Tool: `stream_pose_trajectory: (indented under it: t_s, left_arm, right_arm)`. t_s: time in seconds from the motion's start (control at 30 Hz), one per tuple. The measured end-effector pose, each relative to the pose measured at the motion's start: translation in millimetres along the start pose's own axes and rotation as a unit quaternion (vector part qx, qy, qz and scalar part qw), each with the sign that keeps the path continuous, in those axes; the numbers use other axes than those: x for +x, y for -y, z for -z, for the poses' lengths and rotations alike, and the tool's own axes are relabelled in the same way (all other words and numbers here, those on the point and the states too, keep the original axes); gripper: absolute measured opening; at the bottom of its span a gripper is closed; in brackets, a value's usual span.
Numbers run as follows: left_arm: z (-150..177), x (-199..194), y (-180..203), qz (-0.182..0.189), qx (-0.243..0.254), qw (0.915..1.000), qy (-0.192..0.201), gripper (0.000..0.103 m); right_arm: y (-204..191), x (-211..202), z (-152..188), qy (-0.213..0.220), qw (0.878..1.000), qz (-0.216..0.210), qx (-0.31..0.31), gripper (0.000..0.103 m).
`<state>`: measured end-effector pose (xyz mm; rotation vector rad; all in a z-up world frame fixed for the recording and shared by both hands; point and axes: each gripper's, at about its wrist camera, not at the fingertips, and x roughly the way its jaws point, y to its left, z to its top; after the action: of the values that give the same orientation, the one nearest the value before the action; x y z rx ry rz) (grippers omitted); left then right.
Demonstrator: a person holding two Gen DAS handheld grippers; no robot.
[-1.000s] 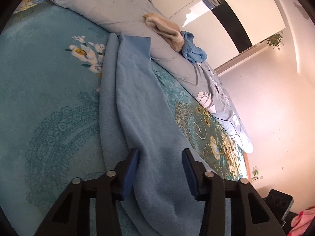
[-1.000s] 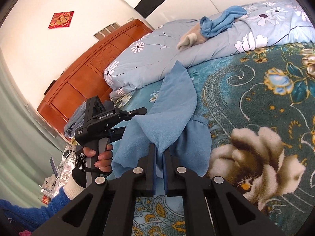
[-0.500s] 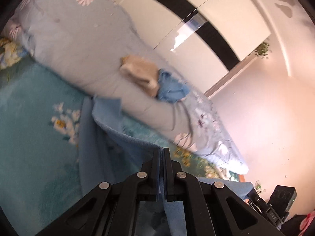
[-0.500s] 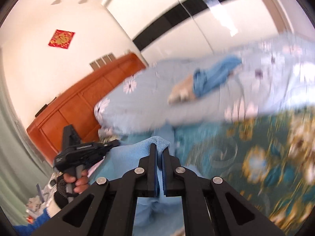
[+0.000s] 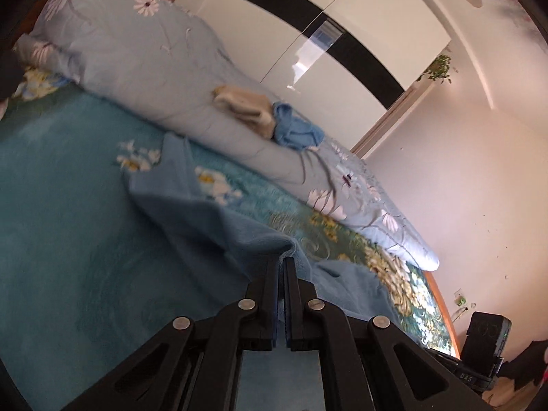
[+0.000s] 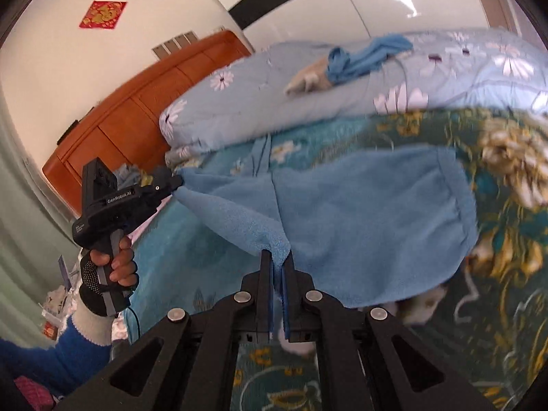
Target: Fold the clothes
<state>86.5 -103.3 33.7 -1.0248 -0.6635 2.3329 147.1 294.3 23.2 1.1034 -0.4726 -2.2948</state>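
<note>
A light blue fleece garment [image 6: 359,226] is stretched above the teal floral bedspread [image 6: 496,325]. My right gripper [image 6: 277,267] is shut on its near edge. My left gripper [image 5: 281,262] is shut on another edge of the same garment [image 5: 212,226]; in the right wrist view that left gripper [image 6: 179,182] pinches a corner at the left, held by a gloved hand [image 6: 109,270]. The cloth hangs taut between the two grips, and its far part trails on the bed.
A rolled pale blue floral duvet [image 5: 164,68] lies along the far side of the bed, with a beige garment [image 5: 243,104] and a blue garment [image 5: 296,132] on it. An orange wooden headboard [image 6: 137,116] stands behind. A black device [image 5: 486,337] sits beyond the bed's corner.
My left gripper has shut on the blue garment's edge and risen. Both grippers have lifted the cloth off the bed and spread it out between them.
</note>
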Motion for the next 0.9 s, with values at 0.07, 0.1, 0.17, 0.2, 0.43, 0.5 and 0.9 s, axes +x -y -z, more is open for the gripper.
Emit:
stream_pose_trajectory:
  t_s: [0.07,0.1,0.17,0.2,0.43,0.5,0.9]
  left_arm:
    - [18.6,-4.5,-9.1,-0.022,-0.003,0.9997,-0.006,0.003]
    - [26.5,-7.2,-12.5,-0.033,-0.005,0.9994,-0.009,0.003]
    - [41.5,-11.9,-19.6,-0.053,-0.009,0.9984,-0.015,0.003]
    - [48.3,-12.9,-22.8,-0.061,-0.011,0.9979,-0.021,0.003]
    - [72.7,-17.6,-41.5,-0.093,-0.028,0.9944,-0.042,0.005]
    - [72.1,-22.4,-46.2,-0.095,-0.035,0.994,-0.041,0.006]
    - [-28.8,-5.3,-85.2,-0.092,-0.087,0.9919,-0.006,0.051]
  right_arm:
    - [5.2,10.6,11.8,-0.029,1.0,-0.003,0.005,0.004]
    - [7.0,15.8,14.6,-0.045,0.999,-0.003,0.007,0.004]
    - [7.3,22.7,19.6,-0.069,0.998,0.001,0.004,0.004]
    - [7.6,25.2,21.2,-0.079,0.997,0.002,0.0,0.004]
    - [-0.7,36.1,31.6,-0.132,0.991,0.002,-0.023,0.006]
    - [2.0,30.4,27.4,-0.124,0.992,0.001,-0.014,0.006]
    - [-5.0,21.8,-17.3,-0.065,0.998,-0.014,-0.01,0.018]
